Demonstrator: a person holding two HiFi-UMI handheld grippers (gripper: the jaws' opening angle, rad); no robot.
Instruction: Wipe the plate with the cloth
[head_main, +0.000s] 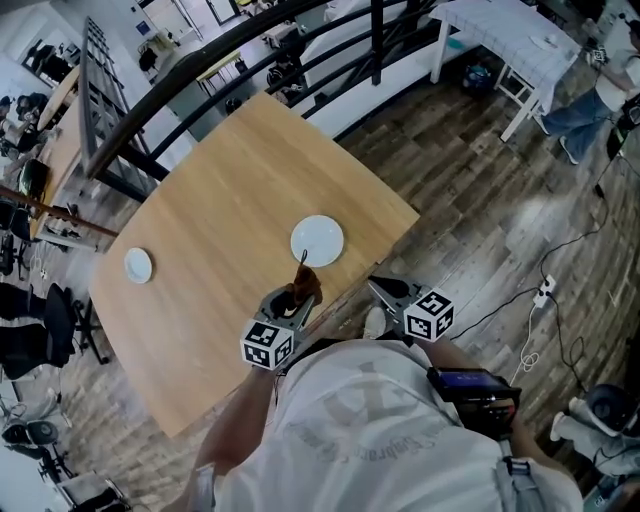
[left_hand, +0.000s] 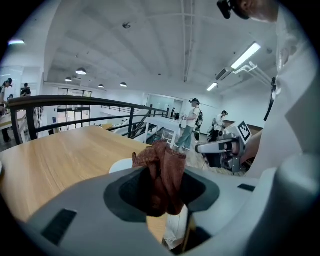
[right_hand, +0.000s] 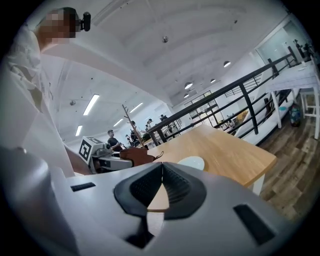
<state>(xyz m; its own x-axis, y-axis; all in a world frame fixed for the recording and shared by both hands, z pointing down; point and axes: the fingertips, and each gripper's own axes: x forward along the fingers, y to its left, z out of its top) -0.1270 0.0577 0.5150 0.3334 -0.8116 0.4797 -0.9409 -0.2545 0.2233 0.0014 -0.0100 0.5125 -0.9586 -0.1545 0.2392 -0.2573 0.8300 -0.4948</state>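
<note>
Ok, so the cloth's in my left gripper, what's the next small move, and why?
Probably ease the left gripper forward and down until the rust-brown cloth lands on the larger round white plate. The cloth is clamped in its jaws just short of the plate's near rim, and the right gripper is shut, empty, off the wooden table's edge.

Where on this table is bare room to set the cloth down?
Bare: the far half of the table beyond both plates, and the stretch between the small plate and the large plate. Crowded: the near edge, where the left gripper holds the cloth.
</note>
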